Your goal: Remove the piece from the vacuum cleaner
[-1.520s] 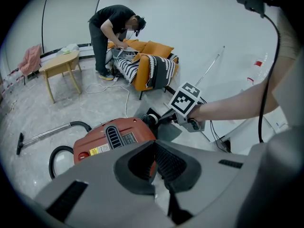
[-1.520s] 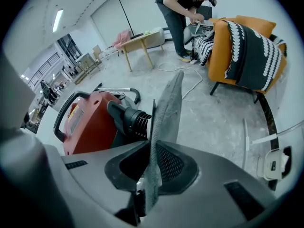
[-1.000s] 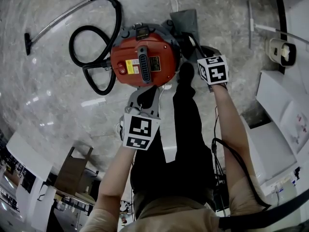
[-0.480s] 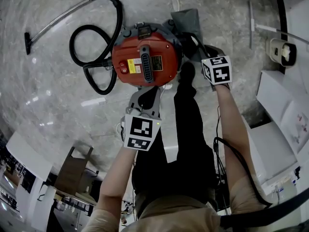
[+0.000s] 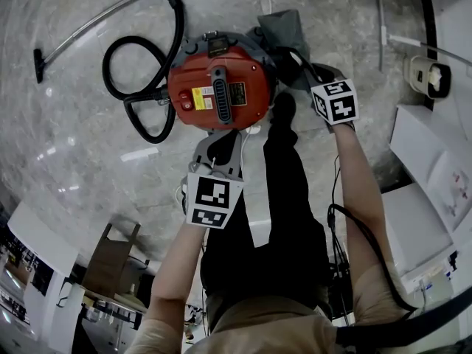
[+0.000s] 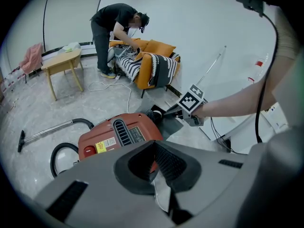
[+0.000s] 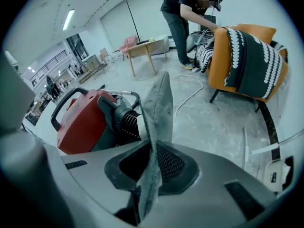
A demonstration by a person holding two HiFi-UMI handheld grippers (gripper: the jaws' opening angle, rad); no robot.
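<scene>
Sticking up from between the jaws, the grey cloth piece [image 7: 160, 103] was a long, thin flap seen edge-on. Its long side ran up and away from the jaws that held it. The right gripper [image 7: 153, 150] was squeezed tight on the near end of it, with the cloth pinched between the two dark pads.

The red vacuum cleaner [image 5: 217, 87] sat on the floor [image 5: 81, 161], just to one side of the cloth. In the right gripper view it was on the left, with its black ribbed neck [image 7: 124, 118] very close to the flap. From the head view the cloth lay at the far right corner of the red body. Whether the far end of the cloth was joined to the machine could not be seen.

The right gripper was the near one, and the only one on the cloth. So the pull would probably have to go away from the red body, toward the person's right.

The left gripper [image 6: 153, 151] was well apart from the cloth, on the near side of the vacuum. Its pads met at the tips, with nothing clear between them. The black hose [image 5: 136, 80] curled off on the far left.
</scene>
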